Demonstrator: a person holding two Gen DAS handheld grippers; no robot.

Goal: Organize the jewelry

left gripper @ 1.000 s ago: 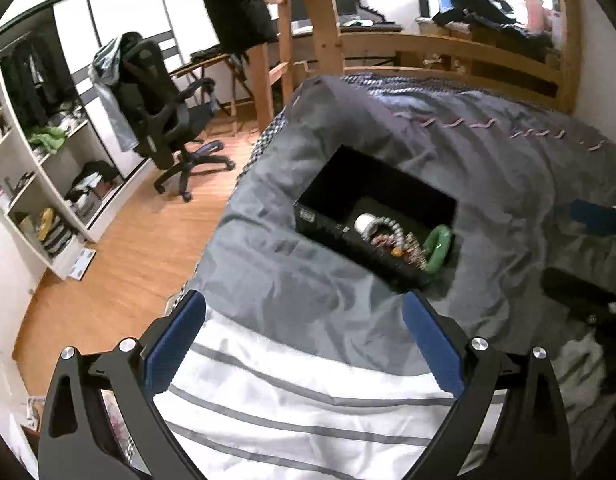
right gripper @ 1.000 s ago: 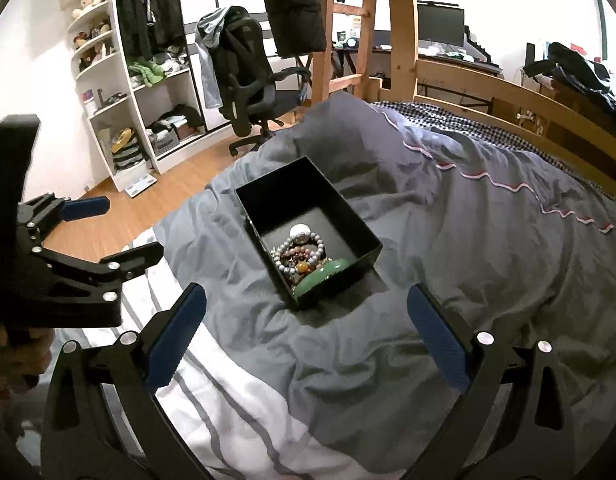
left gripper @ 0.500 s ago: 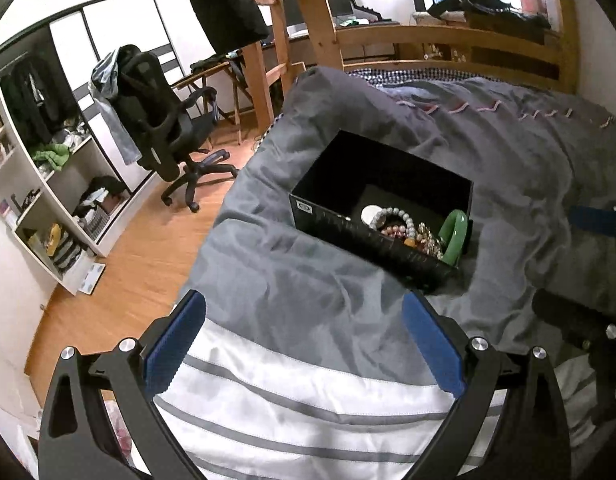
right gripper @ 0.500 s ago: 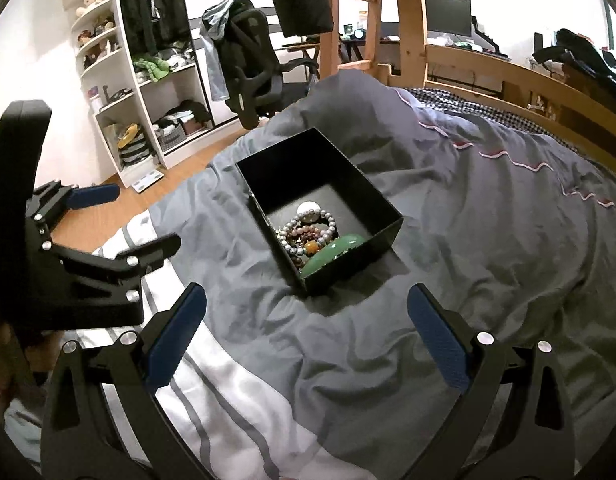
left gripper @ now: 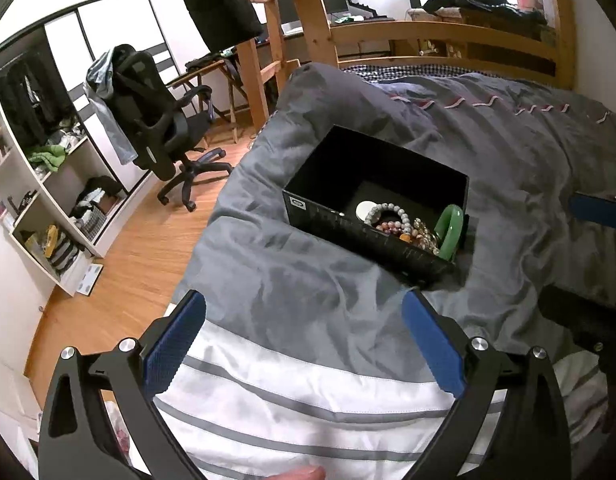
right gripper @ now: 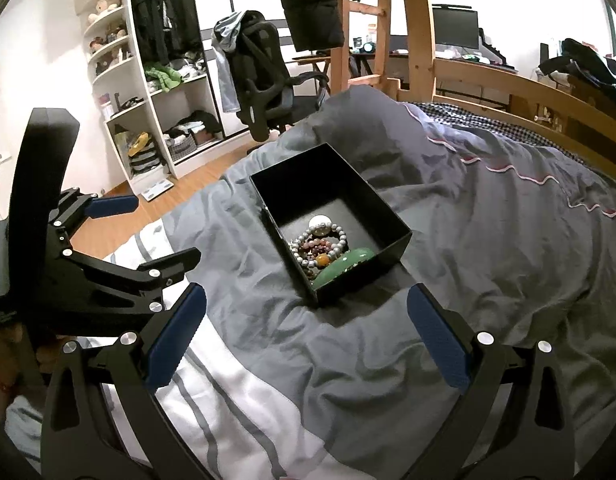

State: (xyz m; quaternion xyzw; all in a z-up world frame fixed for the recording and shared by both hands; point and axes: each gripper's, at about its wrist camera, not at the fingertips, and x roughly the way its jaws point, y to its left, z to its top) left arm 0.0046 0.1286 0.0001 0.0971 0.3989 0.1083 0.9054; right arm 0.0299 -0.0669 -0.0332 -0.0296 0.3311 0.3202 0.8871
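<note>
An open black box (left gripper: 331,220) (right gripper: 387,216) sits on the grey duvet. Inside lie a green bangle (left gripper: 449,230) (right gripper: 339,266), a grey bead bracelet (left gripper: 387,212) (right gripper: 327,236), mixed coloured beads and a white round piece (left gripper: 363,209) (right gripper: 320,222). My left gripper (left gripper: 304,316) is open and empty, short of the box's near wall. My right gripper (right gripper: 308,312) is open and empty, just before the box's near corner. The left gripper also shows at the left of the right wrist view (right gripper: 120,236).
A grey duvet (right gripper: 487,240) covers the bed, with a white striped sheet (left gripper: 308,408) at the near edge. A wooden bed frame (right gripper: 499,84) stands behind. A black office chair (left gripper: 156,136), white shelves (right gripper: 120,100) and wood floor lie to the left.
Both grippers have come closer to the box, which now looks larger in both views. Both stay open and empty. The box has not moved.
</note>
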